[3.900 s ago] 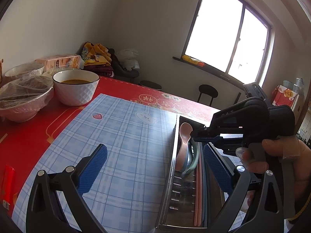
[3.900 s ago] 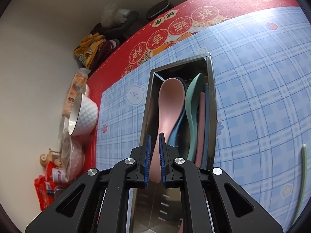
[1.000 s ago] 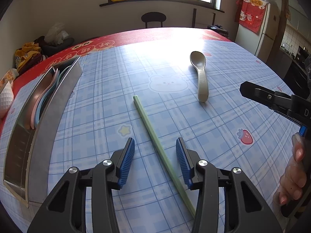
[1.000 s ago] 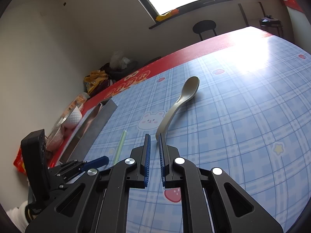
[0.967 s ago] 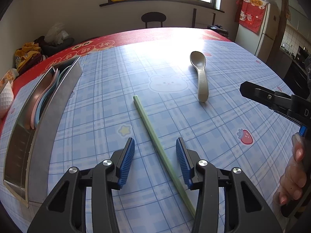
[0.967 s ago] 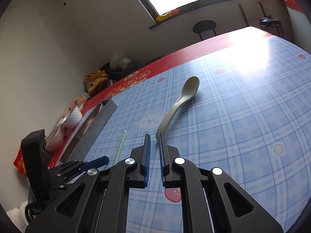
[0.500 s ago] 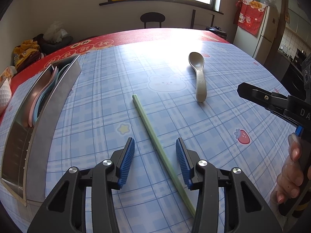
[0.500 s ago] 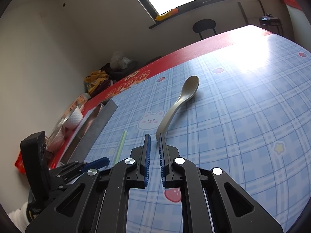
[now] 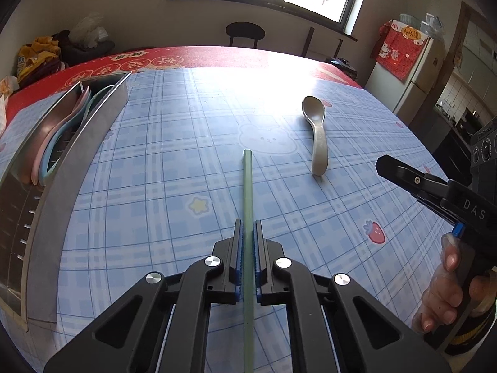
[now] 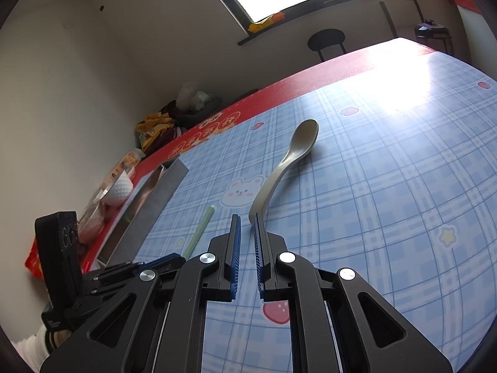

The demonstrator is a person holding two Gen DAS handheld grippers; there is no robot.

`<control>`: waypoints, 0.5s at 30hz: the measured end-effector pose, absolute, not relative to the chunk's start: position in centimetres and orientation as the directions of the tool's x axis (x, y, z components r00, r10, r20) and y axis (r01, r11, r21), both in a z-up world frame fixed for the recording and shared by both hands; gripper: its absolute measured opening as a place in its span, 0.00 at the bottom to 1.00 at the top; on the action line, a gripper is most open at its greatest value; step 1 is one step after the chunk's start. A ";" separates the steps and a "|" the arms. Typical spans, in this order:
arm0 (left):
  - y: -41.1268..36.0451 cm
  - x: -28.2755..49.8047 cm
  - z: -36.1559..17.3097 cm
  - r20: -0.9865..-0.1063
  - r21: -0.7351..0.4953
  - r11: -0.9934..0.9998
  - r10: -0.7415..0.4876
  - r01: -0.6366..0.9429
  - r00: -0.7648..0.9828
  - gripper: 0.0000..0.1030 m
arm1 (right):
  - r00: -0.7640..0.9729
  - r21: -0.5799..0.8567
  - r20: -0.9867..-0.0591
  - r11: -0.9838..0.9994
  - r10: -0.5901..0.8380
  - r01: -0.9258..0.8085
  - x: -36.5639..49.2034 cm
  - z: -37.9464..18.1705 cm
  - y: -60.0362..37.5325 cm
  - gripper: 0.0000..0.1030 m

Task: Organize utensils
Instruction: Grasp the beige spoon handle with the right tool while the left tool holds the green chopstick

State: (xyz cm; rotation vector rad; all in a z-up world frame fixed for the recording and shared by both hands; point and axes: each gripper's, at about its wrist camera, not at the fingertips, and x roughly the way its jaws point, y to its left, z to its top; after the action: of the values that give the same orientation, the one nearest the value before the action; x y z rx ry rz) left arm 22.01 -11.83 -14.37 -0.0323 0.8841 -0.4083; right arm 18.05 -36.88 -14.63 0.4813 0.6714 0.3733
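A pale green chopstick [image 9: 247, 186] lies on the blue checked tablecloth, pointing away from me. My left gripper [image 9: 248, 227] has its jaws closing on the near part of the chopstick, and the blue pads press on both of its sides. A beige spoon [image 9: 318, 143] rests to the right, bowl end away. My right gripper [image 10: 247, 220] hovers shut with nothing between its pads, just short of the handle end of the spoon [image 10: 289, 158]. The right wrist view also shows the chopstick [image 10: 200, 230] running into the left gripper [image 10: 167, 259].
A long steel tray [image 9: 77, 161] at the left holds pink, blue and green utensils. Beyond the tray [image 10: 155, 199] stands a white bowl [image 10: 119, 189] among packets on the red table edge. A black stool [image 9: 245, 31] stands behind the table.
My left gripper has gone from open astride the chopstick to shut on it, and the chopstick now lines up straight between the pads. The right gripper has stayed put.
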 end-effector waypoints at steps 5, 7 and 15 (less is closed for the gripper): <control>-11.1 21.5 -13.8 -0.705 -0.238 0.913 -0.398 0.332 0.588 0.06 | 0.724 0.540 -0.506 0.827 0.470 -0.160 18.3 -14.8 -37.1 0.10; -10.6 21.2 -13.5 -0.683 -0.259 0.909 -0.411 0.325 0.604 0.06 | 0.724 0.540 -0.508 0.827 0.467 -0.154 18.3 -14.9 -37.1 0.10; -8.3 20.2 -12.4 -0.576 -0.362 0.878 -0.476 0.314 0.665 0.06 | 0.721 0.468 -0.558 0.873 0.411 -0.135 18.9 -14.5 -36.2 0.10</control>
State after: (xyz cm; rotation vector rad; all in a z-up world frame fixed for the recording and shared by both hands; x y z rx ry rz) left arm 20.17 -8.27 -12.41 -0.2408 0.7158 -0.4509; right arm 18.90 -36.19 -14.54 0.4165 0.7063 0.3113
